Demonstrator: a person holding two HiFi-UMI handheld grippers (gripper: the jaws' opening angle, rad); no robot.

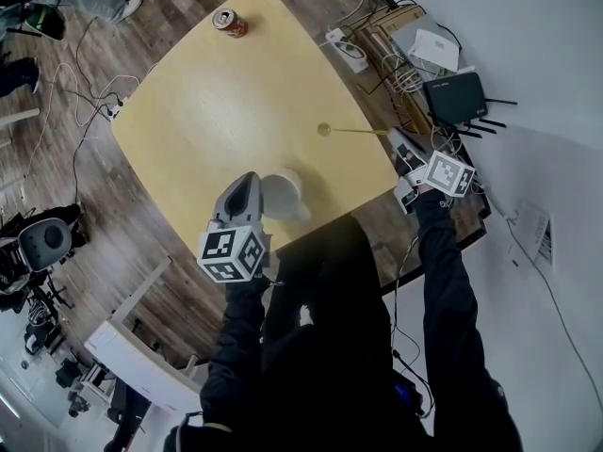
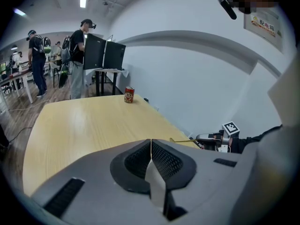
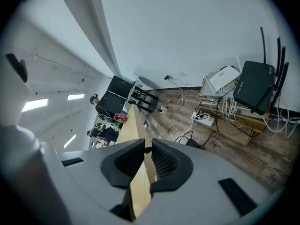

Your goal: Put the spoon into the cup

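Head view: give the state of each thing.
cup: upright, wall clamped by left gripper.
spoon: flat on table, outside cup.
can: upright, far corner.
left gripper: shut on cup.
right gripper: at spoon's handle end, grip unclear.

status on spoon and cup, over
Left gripper shut on cup. Right gripper at spoon handle end, grip unclear. Bowl end on table, nothing between it and cup.

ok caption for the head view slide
Left gripper holds the white cup, right gripper grips the spoon handle at the table edge, red can beyond.
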